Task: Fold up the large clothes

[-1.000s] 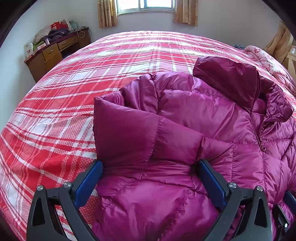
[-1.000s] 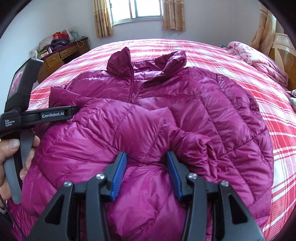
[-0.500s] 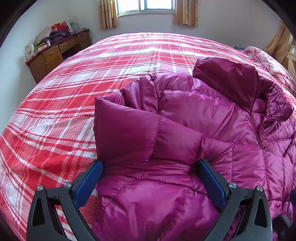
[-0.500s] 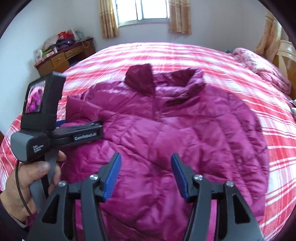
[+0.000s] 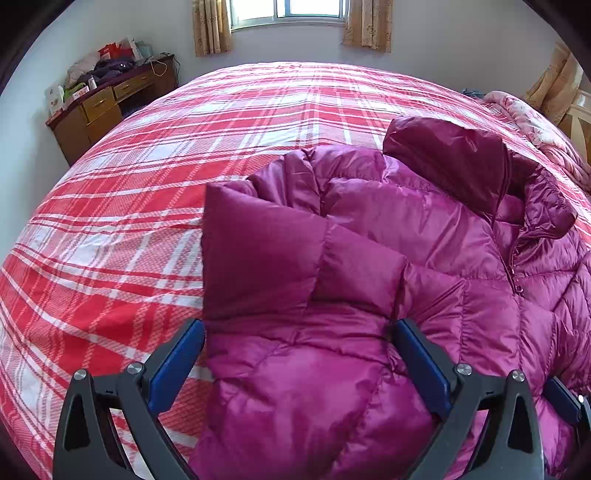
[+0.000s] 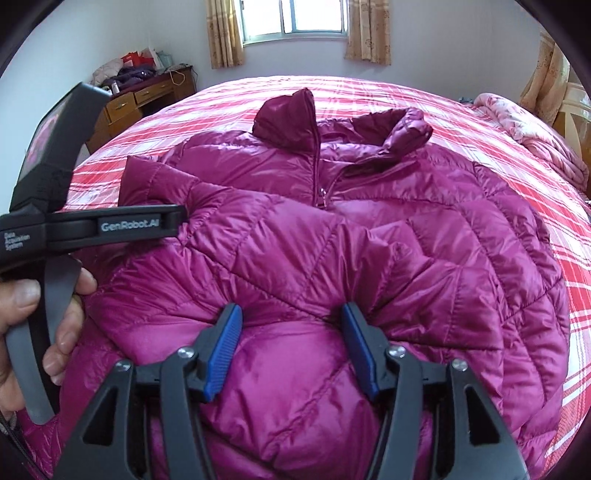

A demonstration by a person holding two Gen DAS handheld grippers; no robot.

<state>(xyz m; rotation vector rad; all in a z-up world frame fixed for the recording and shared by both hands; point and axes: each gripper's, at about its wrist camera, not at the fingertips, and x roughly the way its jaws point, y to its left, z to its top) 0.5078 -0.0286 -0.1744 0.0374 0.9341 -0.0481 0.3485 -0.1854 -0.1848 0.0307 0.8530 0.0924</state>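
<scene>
On the bed (image 5: 155,206) with the red plaid cover there's a magenta puffer jacket (image 6: 369,258) lying front up, collar (image 6: 391,129) pointing toward the far window (image 6: 295,18) and hem toward the cameras, so its long axis runs pretty much straight away from the viewer. One sleeve (image 5: 280,266) is folded across the chest. The left gripper (image 5: 299,354) sits with jaws spread wide on either side of that folded sleeve, not pinching it. The right gripper (image 6: 291,332) has jaws apart too, pressed into the puffy lower front. Only the right wrist view shows the whole jacket, the zipper pull (image 6: 322,194) and the hand (image 6: 33,325) holding the left device; the left wrist view shows more bare bed plus a wooden desk (image 5: 107,107) in the corner.
</scene>
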